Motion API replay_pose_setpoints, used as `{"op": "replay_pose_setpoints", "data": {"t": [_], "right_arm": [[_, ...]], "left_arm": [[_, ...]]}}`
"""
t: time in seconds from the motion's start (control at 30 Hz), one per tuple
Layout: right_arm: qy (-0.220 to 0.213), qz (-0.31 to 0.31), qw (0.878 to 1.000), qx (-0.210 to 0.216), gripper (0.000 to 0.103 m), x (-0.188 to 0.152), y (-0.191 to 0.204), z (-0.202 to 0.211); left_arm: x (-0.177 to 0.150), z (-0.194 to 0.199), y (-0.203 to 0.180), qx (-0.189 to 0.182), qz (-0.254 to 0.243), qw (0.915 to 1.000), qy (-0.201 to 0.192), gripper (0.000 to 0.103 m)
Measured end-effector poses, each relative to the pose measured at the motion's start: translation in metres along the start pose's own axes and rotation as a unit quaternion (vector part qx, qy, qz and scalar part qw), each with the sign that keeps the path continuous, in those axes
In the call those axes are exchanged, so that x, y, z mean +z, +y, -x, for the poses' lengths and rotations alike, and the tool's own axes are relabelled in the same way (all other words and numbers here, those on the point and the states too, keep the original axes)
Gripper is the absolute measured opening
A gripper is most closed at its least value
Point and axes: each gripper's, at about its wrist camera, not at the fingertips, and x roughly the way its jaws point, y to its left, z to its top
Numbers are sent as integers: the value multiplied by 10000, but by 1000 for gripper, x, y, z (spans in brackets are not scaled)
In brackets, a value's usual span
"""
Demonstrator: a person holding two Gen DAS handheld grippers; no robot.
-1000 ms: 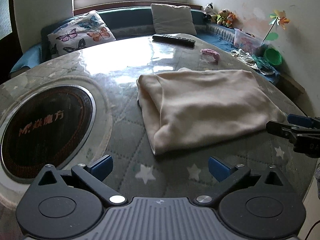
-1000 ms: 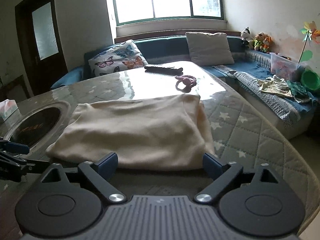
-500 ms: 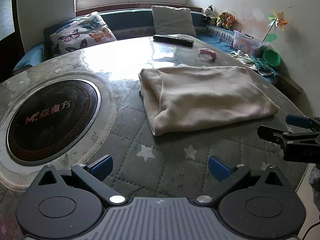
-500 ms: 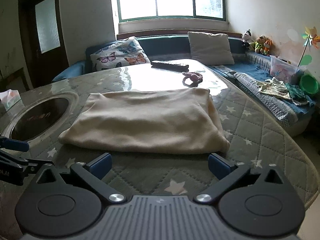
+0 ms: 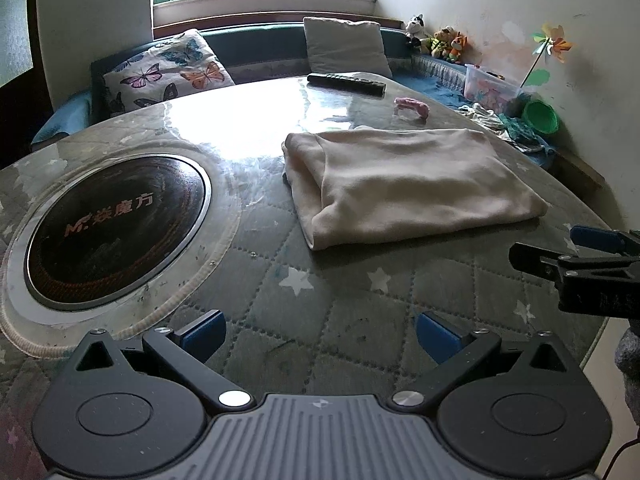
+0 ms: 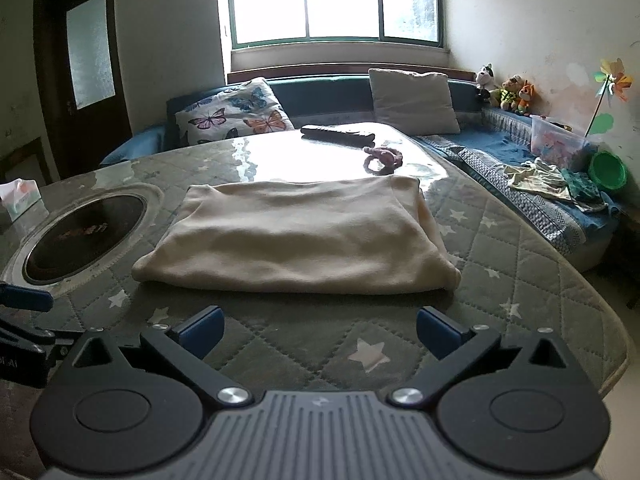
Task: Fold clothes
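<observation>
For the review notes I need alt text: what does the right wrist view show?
A folded cream garment lies flat on a quilted, star-patterned table, just ahead of the open, empty right gripper. Behind it lie a pink item and a remote control; a round cooktop is inset at left.

The folded cream garment (image 6: 296, 236) looks like soft, matt fleece; the table (image 6: 520, 280) wears quilted grey-green cloth with pale stars under a glossy clear sheet, perhaps glass; the round cooktop (image 5: 116, 232) is smooth dark glass, metal-rimmed; the gripper fingers (image 5: 200, 330) are matt black plastic with blue pads.
</observation>
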Motion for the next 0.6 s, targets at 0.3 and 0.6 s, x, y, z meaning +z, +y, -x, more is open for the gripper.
{"op": "replay_pose_setpoints", "data": {"t": [0.3, 0.6], "right_arm": [[-83, -112, 9999, -51, 103, -6, 1, 11], [-134, -202, 9997, -53, 103, -14, 5, 21]], "left_arm": [[-5, 13, -4, 69, -80, 9998, -177, 103], [-15, 20, -6, 89, -135, 9996, -228, 103]]}}
